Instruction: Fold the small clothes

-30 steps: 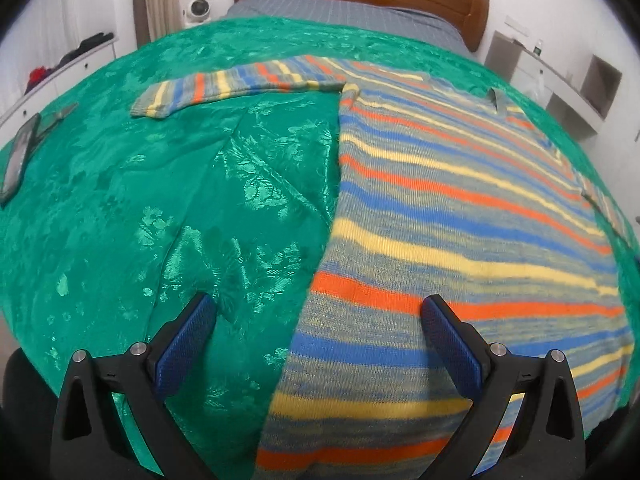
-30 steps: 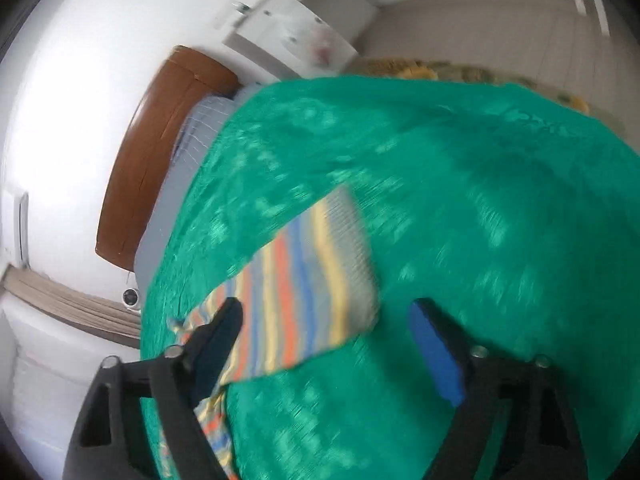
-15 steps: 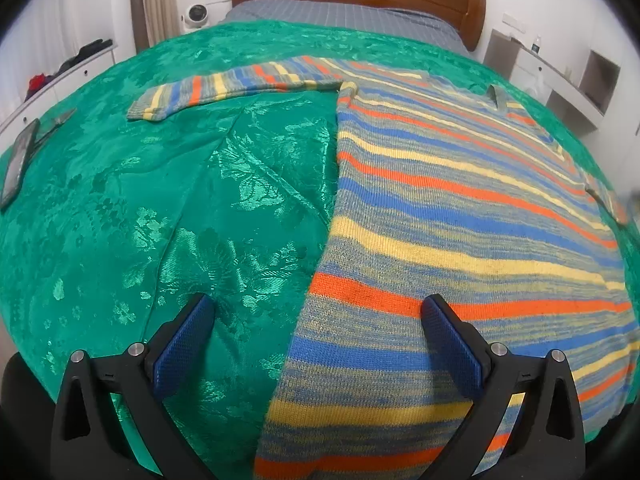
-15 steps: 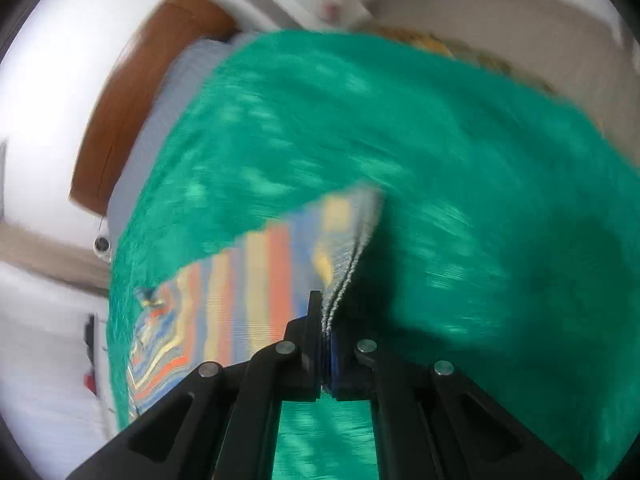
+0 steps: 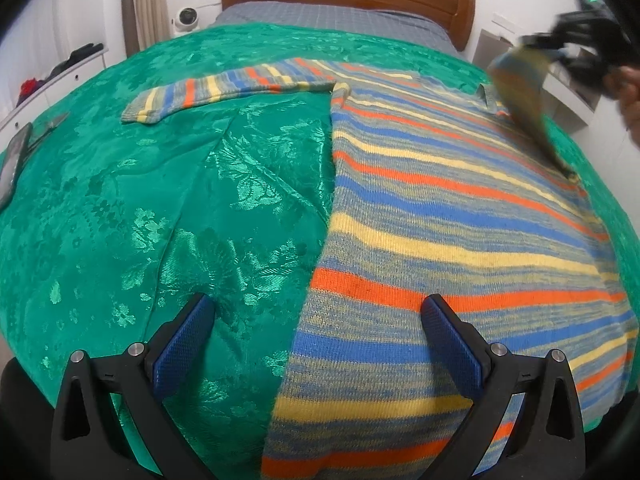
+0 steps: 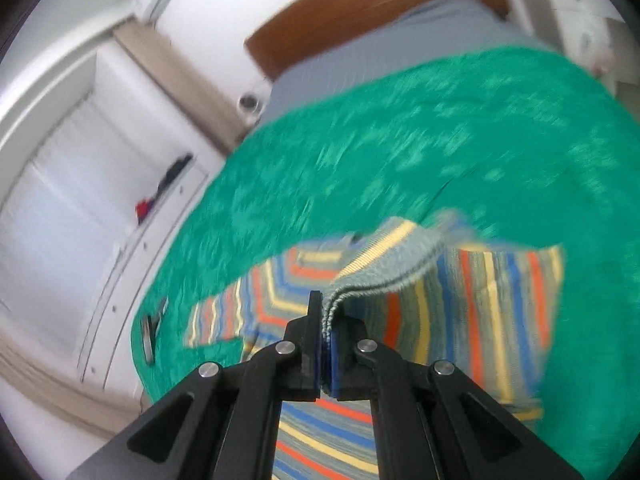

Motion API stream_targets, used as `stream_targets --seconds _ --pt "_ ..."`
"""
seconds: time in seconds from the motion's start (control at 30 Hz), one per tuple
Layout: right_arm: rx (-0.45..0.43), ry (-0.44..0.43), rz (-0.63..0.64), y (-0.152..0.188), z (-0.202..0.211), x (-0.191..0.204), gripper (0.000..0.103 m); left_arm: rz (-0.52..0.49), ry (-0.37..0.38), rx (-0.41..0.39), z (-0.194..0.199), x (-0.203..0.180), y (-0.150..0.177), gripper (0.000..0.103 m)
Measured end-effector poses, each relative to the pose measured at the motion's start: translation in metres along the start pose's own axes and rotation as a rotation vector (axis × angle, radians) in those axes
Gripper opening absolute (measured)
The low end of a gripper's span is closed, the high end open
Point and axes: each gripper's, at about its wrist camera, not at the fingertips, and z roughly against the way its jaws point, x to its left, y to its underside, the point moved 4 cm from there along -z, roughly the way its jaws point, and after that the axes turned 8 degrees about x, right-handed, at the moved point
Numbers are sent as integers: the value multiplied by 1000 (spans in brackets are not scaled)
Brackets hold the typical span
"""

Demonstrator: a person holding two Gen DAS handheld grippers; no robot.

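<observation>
- Left sleeve [image 5: 224,88] lies spread out on the green bed cover [image 5: 120,208], not yet folded.
- Left hand-held gripper [image 5: 316,344] hovers wide open over the striped sweater [image 5: 440,208], whose body lies flat.
- Right hand-held gripper [image 6: 326,344] is clamped on the right sleeve cuff [image 6: 384,268], lifted above the body; the fold has barely begun.

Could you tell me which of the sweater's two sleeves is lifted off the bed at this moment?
The sleeve clamped in the right gripper is raised over the sweater; the other sleeve lies flat on the green bedspread.
</observation>
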Motion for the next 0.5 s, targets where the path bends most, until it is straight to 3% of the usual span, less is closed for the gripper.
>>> stream_targets --seconds 0.03,0.1,0.2,0.33,0.43,0.5 --pt "54 -41 -30 7 -22 1 21 2 3 1 0 0 0 103" --pt "80 -98 -72 14 -37 -3 39 4 6 1 0 0 0 103" --pt "88 -153 -90 26 -37 -14 40 9 2 -1 0 0 0 103" --pt "104 -3 -42 54 -14 -48 49 12 -2 0 0 -1 -1 103" --pt "84 234 48 86 16 -79 49 15 -1 -3 4 0 -2 103" --pt "37 318 59 91 27 -98 49 15 5 -5 9 -1 -2 103"
